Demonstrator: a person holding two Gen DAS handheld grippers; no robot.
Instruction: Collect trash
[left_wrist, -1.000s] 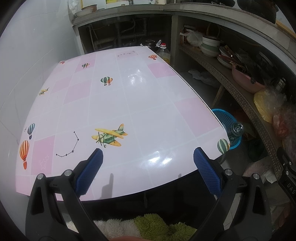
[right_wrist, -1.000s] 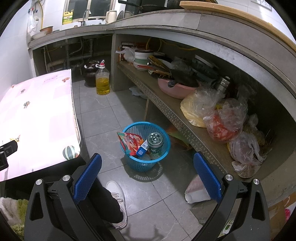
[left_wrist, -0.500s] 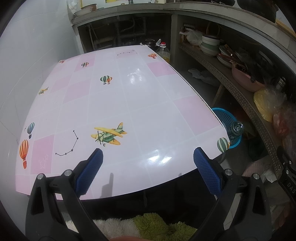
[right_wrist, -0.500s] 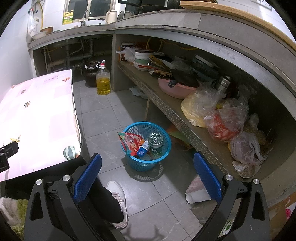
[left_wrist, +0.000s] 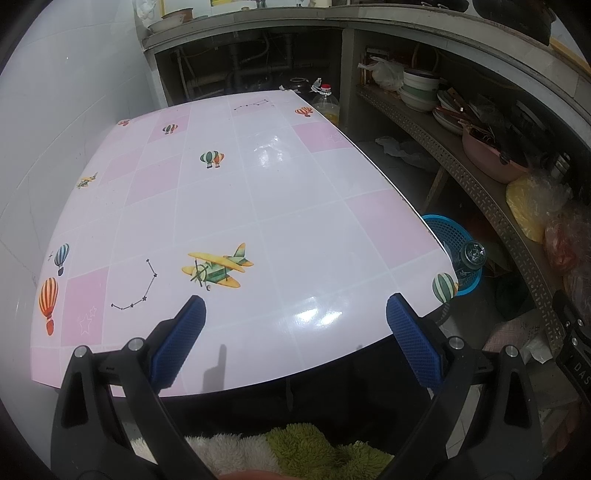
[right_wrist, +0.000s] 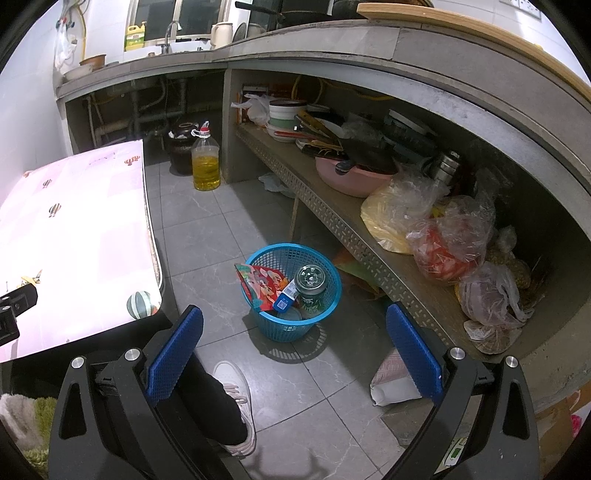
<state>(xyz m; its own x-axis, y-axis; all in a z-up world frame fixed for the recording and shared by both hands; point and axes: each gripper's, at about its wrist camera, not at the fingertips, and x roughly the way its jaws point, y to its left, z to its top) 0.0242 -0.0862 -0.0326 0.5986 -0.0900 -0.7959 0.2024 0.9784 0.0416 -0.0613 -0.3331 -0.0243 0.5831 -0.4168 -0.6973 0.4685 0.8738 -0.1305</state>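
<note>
Right gripper (right_wrist: 293, 347), wide open and empty, shows the blue basket (right_wrist: 269, 325) holding a can (right_wrist: 311, 284) at twelve o'clock; left gripper (left_wrist: 293, 343), also agape, shows the bare table (left_wrist: 258, 192).

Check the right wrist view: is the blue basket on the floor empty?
No. The blue basket holds a green can standing upright and a red snack wrapper against its left wall.
</note>
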